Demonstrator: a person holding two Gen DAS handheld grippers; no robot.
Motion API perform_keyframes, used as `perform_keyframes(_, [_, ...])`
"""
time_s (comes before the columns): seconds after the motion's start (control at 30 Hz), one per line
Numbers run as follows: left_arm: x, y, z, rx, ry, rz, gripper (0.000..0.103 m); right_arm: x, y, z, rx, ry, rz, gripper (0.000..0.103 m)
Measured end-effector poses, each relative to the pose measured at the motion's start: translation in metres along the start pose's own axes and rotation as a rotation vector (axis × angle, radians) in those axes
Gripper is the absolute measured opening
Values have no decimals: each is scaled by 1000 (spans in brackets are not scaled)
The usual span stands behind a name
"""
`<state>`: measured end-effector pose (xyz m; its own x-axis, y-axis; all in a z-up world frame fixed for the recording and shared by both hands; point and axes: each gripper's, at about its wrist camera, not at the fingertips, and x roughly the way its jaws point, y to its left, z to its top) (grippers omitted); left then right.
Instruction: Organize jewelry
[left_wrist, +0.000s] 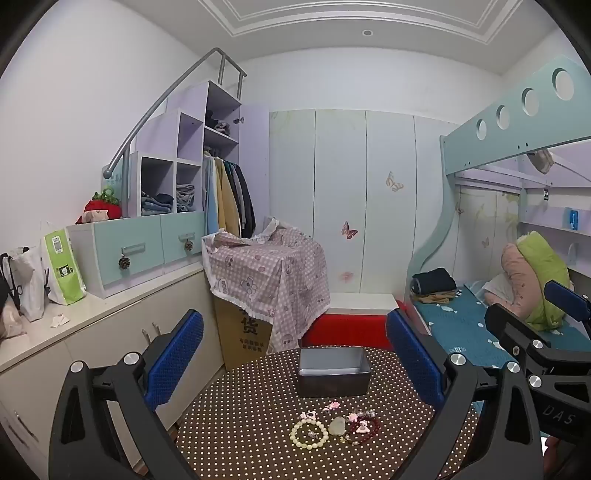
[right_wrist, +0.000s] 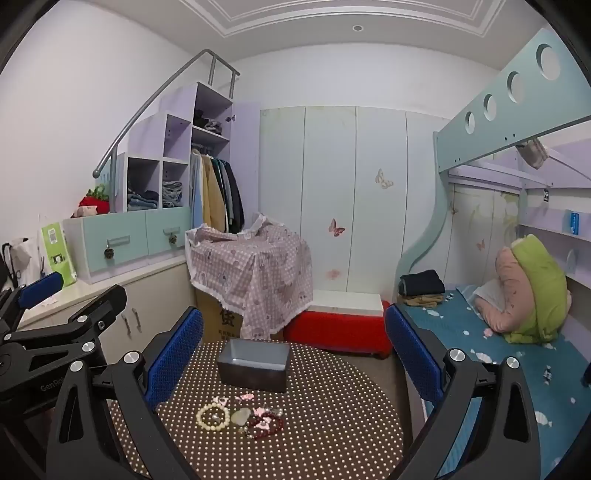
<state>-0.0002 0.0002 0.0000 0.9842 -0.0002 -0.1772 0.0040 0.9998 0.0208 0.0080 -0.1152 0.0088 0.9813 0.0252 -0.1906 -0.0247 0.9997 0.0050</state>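
A round table with a brown polka-dot cloth (left_wrist: 240, 424) (right_wrist: 340, 424) carries a pile of jewelry. In it are a cream bead bracelet (left_wrist: 309, 434) (right_wrist: 213, 416), a pale stone pendant (left_wrist: 338, 424) (right_wrist: 240, 417), a dark red bead bracelet (left_wrist: 365, 426) (right_wrist: 264, 424) and small pink pieces (left_wrist: 331, 406) (right_wrist: 245, 397). Behind the pile stands an open grey box (left_wrist: 334, 371) (right_wrist: 254, 363) that looks empty. My left gripper (left_wrist: 293, 321) (right_wrist: 72, 293) hovers open over the table's near left. My right gripper (right_wrist: 293, 317) (left_wrist: 532, 306) hangs open beside it on the right. Neither touches anything.
A bed (left_wrist: 461, 332) (right_wrist: 498, 369) with pillows and folded clothes runs along the right. Beyond the table are a cloth-covered cardboard box (left_wrist: 266, 273) and a red bench (left_wrist: 347, 328). A white cabinet (left_wrist: 92, 332) with bags on top lines the left wall.
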Motion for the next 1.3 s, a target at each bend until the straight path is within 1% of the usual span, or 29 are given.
perform_keyframes(0.27, [0, 0, 0, 3, 6, -1, 96, 1, 1, -1, -3, 4, 4, 95])
perform_keyframes(0.53, [5, 0, -8, 1, 10, -3, 96, 3, 2, 0, -4, 7, 1, 95])
perform_keyframes(0.7, [7, 1, -5, -3, 17, -4, 96, 2, 1, 1, -5, 9, 0, 95])
perform_keyframes(0.8, [9, 7, -8, -7, 20, -1, 96, 1, 0, 2, -3, 12, 2, 95])
perform_keyframes(0.83, [10, 8, -8, -7, 21, -1, 96, 8, 3, -2, -4, 13, 1, 95])
perform_keyframes(0.93, [11, 10, -9, -11, 26, -5, 96, 11, 5, -6, -5, 15, -2, 95])
perform_keyframes(1.3, [13, 7, -8, -12, 32, -2, 96, 13, 6, -5, -6, 20, -1, 95])
